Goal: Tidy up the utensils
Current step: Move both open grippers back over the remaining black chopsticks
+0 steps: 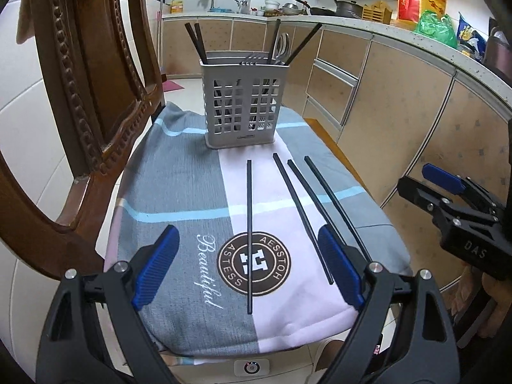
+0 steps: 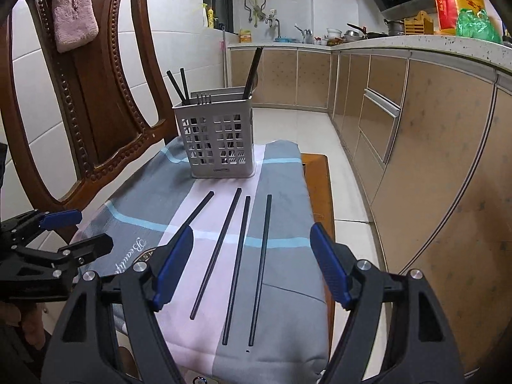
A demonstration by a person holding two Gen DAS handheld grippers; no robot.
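Several black chopsticks lie on a grey, pink and blue cloth [image 1: 179,192] over a chair seat. The leftmost chopstick [image 1: 249,233] crosses the cloth's round logo; the others [image 1: 302,220] fan to its right. They also show in the right wrist view [image 2: 238,265]. A grey slotted utensil basket [image 1: 244,102] [image 2: 217,137] stands at the cloth's far end, holding chopsticks, forks and spoons. My left gripper [image 1: 249,268] is open and empty over the near end of the cloth. My right gripper [image 2: 249,265] is open and empty above the chopsticks.
A carved wooden chair back [image 1: 92,73] [image 2: 92,96] rises at the left, with a pink towel [image 2: 73,9] hung on it. Kitchen cabinets [image 1: 400,102] and a cluttered counter [image 1: 352,16] run along the right. Tiled floor [image 2: 307,134] lies beyond the chair.
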